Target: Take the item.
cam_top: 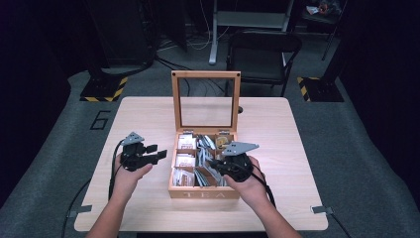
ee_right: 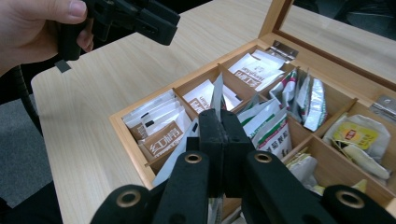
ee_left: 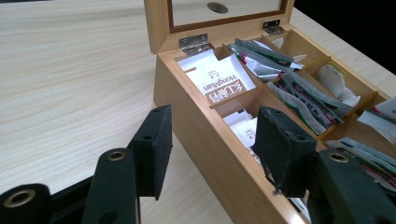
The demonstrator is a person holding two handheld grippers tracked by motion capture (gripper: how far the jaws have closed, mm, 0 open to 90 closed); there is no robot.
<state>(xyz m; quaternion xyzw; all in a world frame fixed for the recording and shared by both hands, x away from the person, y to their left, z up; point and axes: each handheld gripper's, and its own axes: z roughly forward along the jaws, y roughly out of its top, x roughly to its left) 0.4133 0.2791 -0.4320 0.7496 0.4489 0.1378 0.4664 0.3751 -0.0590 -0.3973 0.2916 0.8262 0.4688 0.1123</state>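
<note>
Over table, right gripper fingers clamp tea sachet; left gripper fingers parted, empty.

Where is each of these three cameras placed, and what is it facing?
High view: above the table's near side, looking down on the open wooden tea box; both forearms show.
Left gripper view: on the left gripper, facing the box's side; open jaws.
Right gripper view: on the right gripper, jaws shut on a white tea sachet.
All share the box.

A black chair stands well beyond the right claw, past the table's far edge. A striped floor plate and a painted 6 lie beyond the left claw.
</note>
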